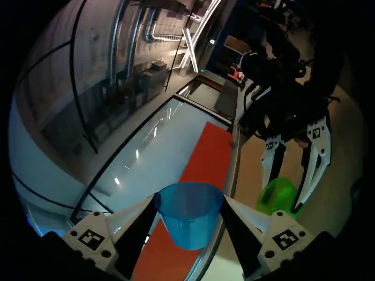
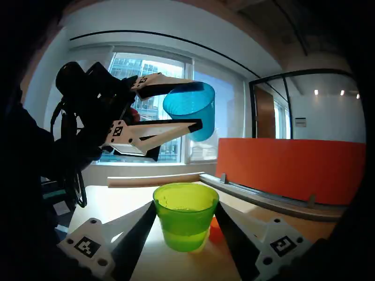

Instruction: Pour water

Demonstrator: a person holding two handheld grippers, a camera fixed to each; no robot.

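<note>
pouring looks like the step in hand. the left gripper (image 1: 189,200) has its fingers clamped on the blue cup (image 1: 190,218), held in the air up and left of the green cup (image 2: 185,220). the right gripper (image 2: 185,207) has its fingers pressed on both sides of the green cup, which stands on the desk (image 2: 119,199). bring the blue rim over the green mouth and lower it first, then tip slowly, with the green cup held steady.

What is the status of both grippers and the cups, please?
Left gripper shut on blue cup, raised above table. Right gripper shut on green cup, standing on table. Nothing between cups.
</note>
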